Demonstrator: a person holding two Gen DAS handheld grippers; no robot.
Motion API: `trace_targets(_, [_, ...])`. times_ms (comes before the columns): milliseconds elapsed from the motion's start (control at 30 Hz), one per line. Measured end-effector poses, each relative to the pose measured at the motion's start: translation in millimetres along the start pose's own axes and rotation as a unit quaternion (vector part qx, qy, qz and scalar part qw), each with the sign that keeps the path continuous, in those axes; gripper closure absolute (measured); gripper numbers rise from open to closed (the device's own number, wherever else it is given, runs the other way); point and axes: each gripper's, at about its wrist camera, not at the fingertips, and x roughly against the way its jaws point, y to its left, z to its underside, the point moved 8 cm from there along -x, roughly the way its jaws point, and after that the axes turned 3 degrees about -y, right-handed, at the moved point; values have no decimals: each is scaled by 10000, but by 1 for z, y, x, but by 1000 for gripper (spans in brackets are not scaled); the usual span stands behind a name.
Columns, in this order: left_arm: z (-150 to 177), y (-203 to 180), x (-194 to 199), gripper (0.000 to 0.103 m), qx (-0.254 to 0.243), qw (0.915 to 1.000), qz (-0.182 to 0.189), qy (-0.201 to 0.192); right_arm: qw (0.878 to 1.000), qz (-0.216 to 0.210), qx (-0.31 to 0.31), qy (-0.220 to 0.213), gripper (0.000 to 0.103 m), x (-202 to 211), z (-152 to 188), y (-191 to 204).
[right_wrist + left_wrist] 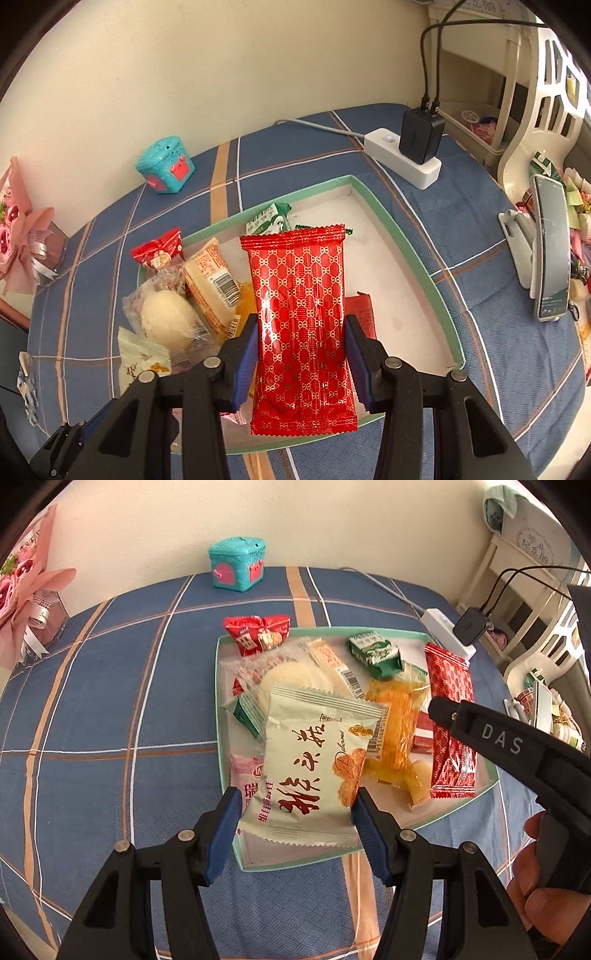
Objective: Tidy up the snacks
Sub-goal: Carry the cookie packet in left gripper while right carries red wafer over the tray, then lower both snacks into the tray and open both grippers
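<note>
Your left gripper [295, 808] pinches one cream packet [314, 771]; right gripper [301, 354] pinches one red packet [301, 325]; one tray [406, 236] below.

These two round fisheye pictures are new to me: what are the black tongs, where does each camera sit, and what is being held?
No robot: a person holds two hand grippers, each with a forward-looking camera. The left wrist view shows the left gripper closed on a cream snack packet. The right wrist view shows the right gripper closed on a red patterned packet. Both are above a green-rimmed tray of assorted snacks on a blue plaid cloth. A teal toy box and a white power strip sit behind.
</note>
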Motion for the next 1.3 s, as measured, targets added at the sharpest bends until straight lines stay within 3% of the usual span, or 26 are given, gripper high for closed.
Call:
trace_targets(300, [6,2,-12,40,56,9997,5,241,9994,46,201,280,56,-19,13,8])
trace_targets(600, [21,-5,-29,40,21,9980,63,626,9990,127,295,301,54,-20,15,9])
trace_targets(767, [20,-5,-33,40,-42,9980,7,624,9989,149,313,307,52,-20,15,9])
trace_targets(900, [17,-7,-33,37,-38,9982,31,598,9988,118,320,350,41,-21,16,9])
trace_targets(1133, [12,-8,-26,13,-35,9989,40,455,9988,92,377,306,29,-20,16,12])
trace_targets(1300, [7,2,-17,9,97,9995,31,311,9992,10,327,250,15,-18,14,13])
